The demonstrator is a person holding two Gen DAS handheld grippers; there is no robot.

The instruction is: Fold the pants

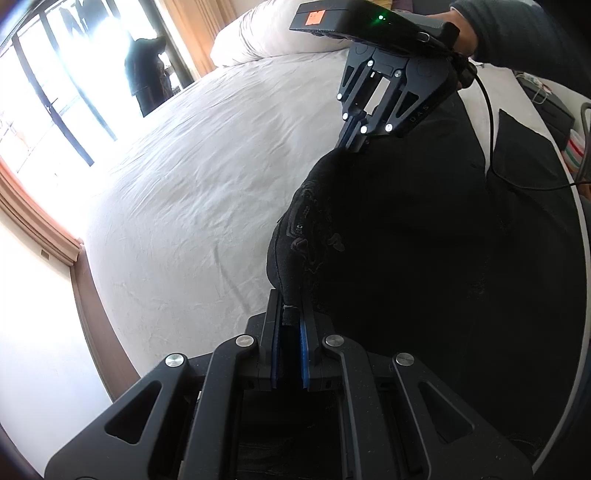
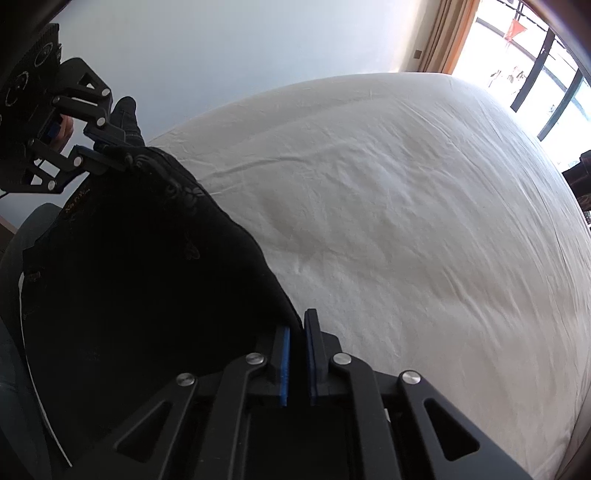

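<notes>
Most of the black pants (image 1: 406,240) reads as one dark mass to me; legs and lower folds are lost in shadow and cut off at the frame edge. Beyond them I see a wide bed (image 2: 406,221) under a creased white sheet, a rolled duvet (image 1: 266,33) at its far end, and glaring windows (image 1: 55,74) behind tan curtains. The pants hang over the bed's near edge, patterned top edge stretched between my tools: my left gripper (image 1: 290,317) pinches one end, my right gripper (image 2: 297,328) clamps the other.
</notes>
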